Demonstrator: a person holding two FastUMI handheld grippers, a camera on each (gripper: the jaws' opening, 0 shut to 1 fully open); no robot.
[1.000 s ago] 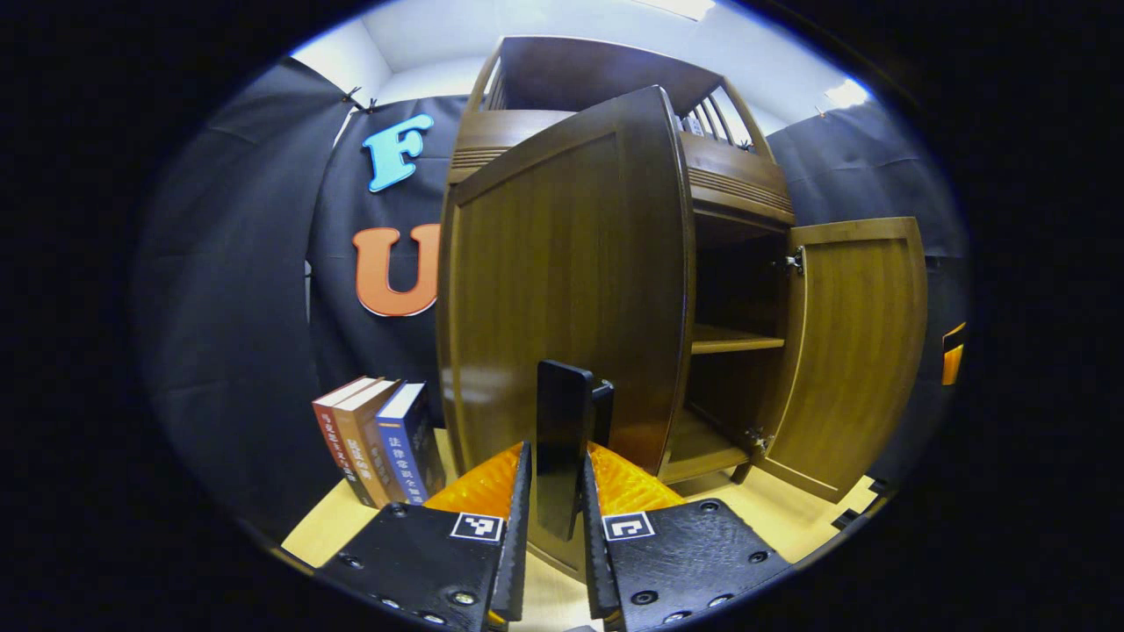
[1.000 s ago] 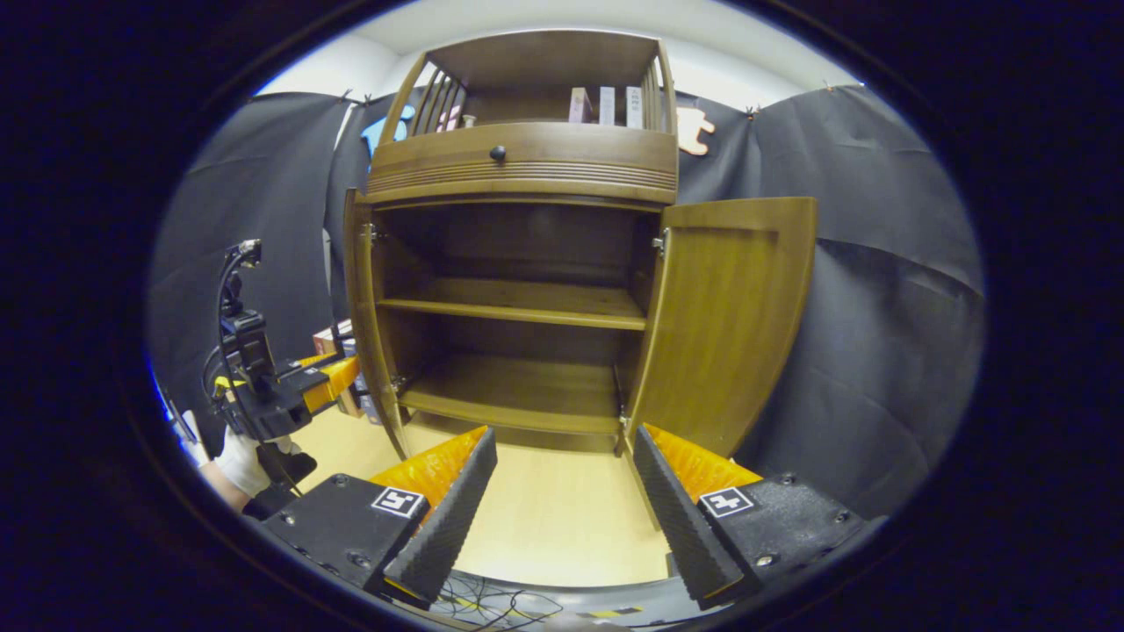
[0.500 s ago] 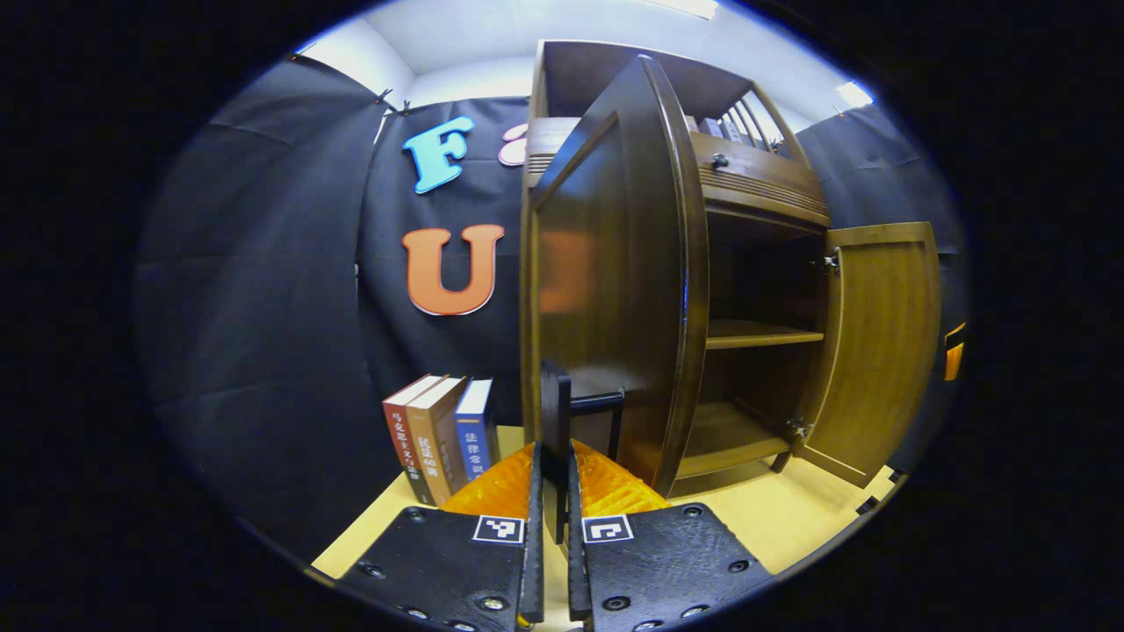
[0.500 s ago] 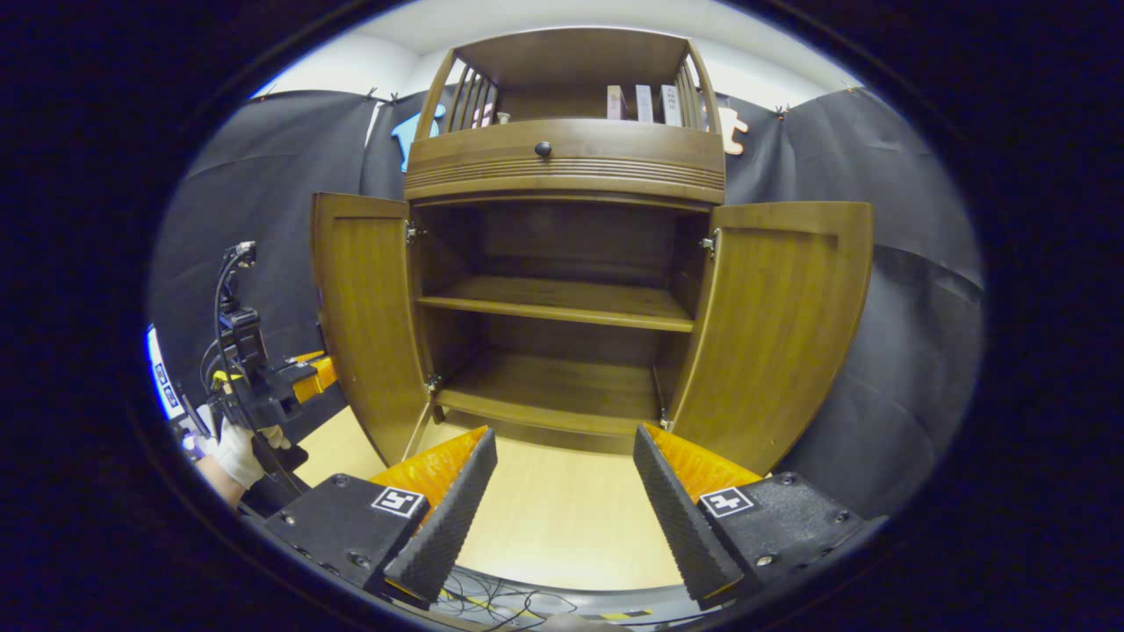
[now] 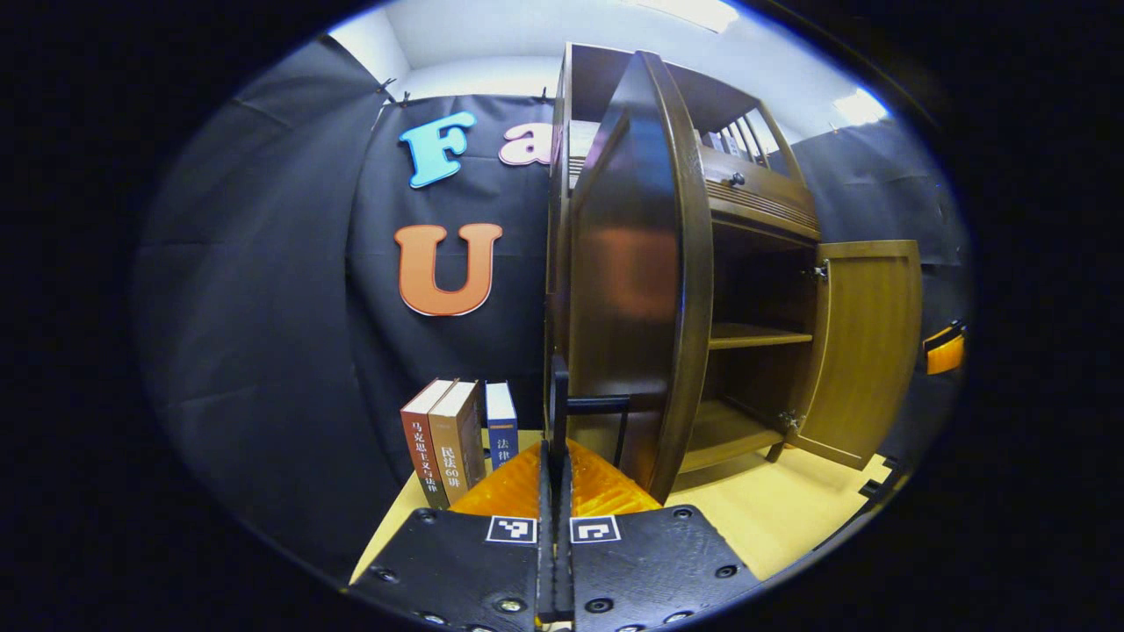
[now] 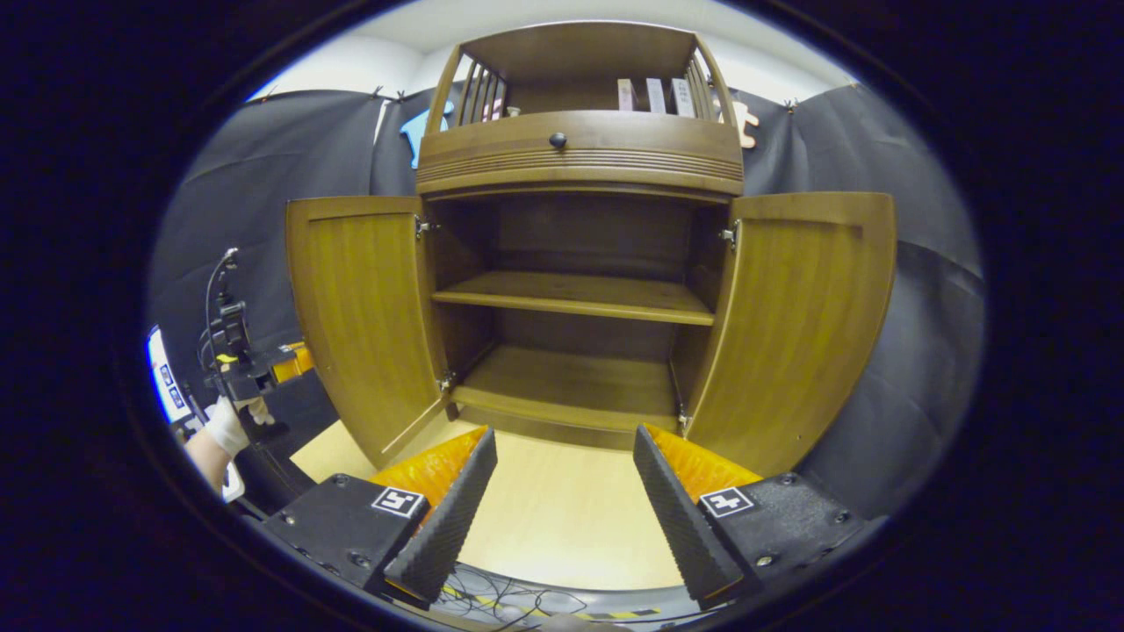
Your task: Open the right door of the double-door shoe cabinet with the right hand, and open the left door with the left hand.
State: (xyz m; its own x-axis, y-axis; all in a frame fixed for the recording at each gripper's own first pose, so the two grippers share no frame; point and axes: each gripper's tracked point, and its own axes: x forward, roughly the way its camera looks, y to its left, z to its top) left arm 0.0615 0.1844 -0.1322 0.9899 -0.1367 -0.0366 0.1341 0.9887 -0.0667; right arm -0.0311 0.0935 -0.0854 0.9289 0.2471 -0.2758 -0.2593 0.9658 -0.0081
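The brown wooden shoe cabinet (image 6: 580, 162) stands with both lower doors swung wide. In the right gripper view its left door (image 6: 360, 307) and right door (image 6: 799, 316) flank two bare shelves (image 6: 571, 298). My right gripper (image 6: 562, 474) hangs open before the cabinet's base, touching nothing. In the left gripper view the left door (image 5: 632, 290) appears nearly edge-on, and my left gripper (image 5: 555, 456) is shut on its dark handle (image 5: 559, 399). The right door (image 5: 865, 351) stands open beyond. The left gripper (image 6: 255, 373) also appears at far left, held by a gloved hand (image 6: 224, 430).
Three upright books (image 5: 457, 434) stand on the light wooden floor (image 6: 544, 518) left of the cabinet, close behind the open left door. A drawer with a round knob (image 6: 558, 140) sits above the doors. Cables (image 6: 500, 601) lie at the near edge.
The left door has swung further outward with my left gripper on its handle, from about edge-on to wide. The right gripper has stayed open and still.
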